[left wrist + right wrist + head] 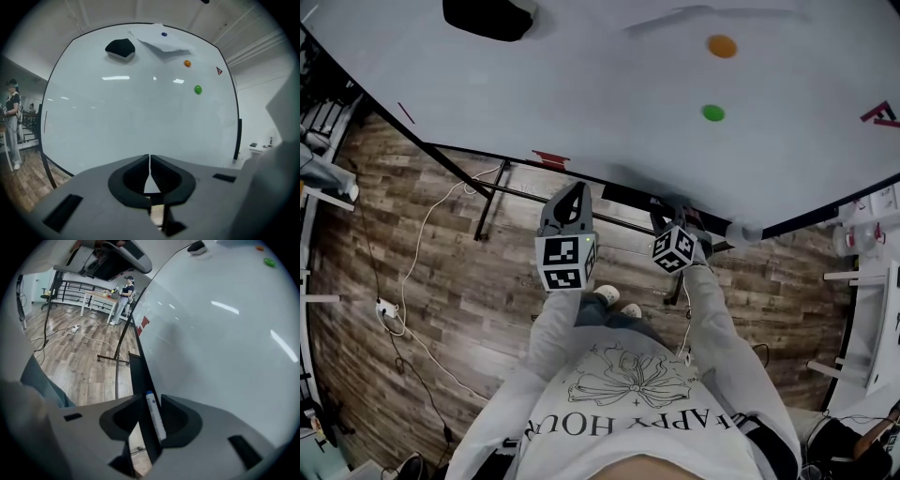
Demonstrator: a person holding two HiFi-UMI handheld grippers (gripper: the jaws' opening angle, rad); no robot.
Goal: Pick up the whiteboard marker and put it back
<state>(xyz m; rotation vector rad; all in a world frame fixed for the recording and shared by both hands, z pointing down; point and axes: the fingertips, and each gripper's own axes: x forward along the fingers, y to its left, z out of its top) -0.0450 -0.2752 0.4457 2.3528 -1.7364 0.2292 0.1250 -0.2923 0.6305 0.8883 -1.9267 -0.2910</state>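
- Grey plastic fills the bottom of the right gripper view. The right gripper has its jaws spread wide and is clamped on nothing.
- Between those jaws I see the whiteboard marker, white-barrelled with a blue end pointing away from me. It lies lengthwise in the dark tray. There is a clear gap to one jaw. It sits close to the other, and I cannot tell whether they touch.
- My left gripper has its jaws pressed together at the tips, with nothing between them. In the head view it hangs just beside the right one, in front of the board's lower edge.
- That tray runs along the bottom edge of the whiteboard, whose pale surface is mostly bare.
- Further up the board, from the left gripper view, I see a green magnet and an orange magnet above it.
- Near the top edge a black eraser clings to the board. Beside it a sheet of paper is pinned under a small blue magnet.
- Below the board, the head view shows the wooden floor, where a white cable trails to a power strip.
- Far across the room a person stands at a table.
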